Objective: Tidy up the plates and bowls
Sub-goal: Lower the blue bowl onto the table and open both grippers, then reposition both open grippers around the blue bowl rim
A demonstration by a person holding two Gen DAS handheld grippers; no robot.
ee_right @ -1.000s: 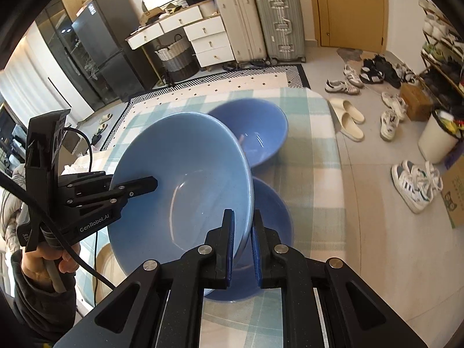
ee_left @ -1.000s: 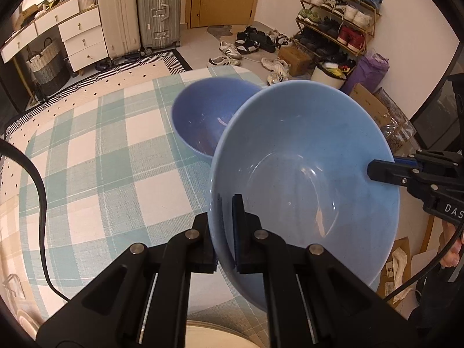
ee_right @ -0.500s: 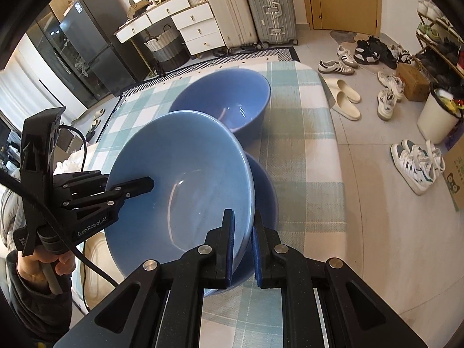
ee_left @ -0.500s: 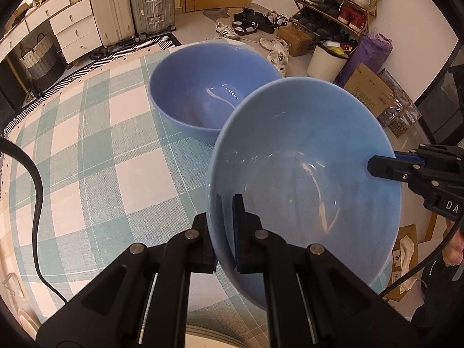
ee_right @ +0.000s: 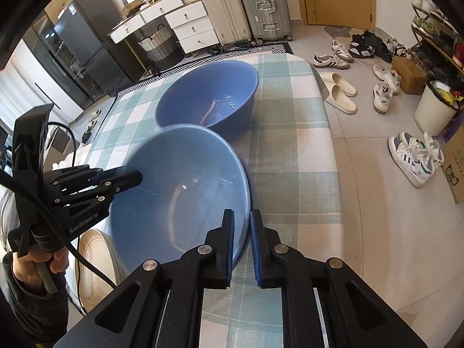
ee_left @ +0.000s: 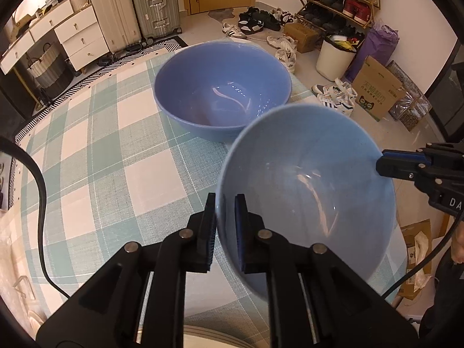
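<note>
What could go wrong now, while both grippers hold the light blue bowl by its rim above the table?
1. The left gripper jaws are opening on the light blue bowl rim; if it lets go first, the bowl may swing from the right gripper alone.
2. The darker bowl sits close behind; the held rim could knock it.
3. The held bowl is near the table edge and could slip off.

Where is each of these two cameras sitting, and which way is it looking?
Left wrist view: on the left gripper, looking down its fingers at the held light blue bowl; the right gripper enters at right.
Right wrist view: on the right gripper, facing the same bowl's opposite rim; the left gripper and a hand show.
Both share the darker bowl on the checked cloth.
</note>
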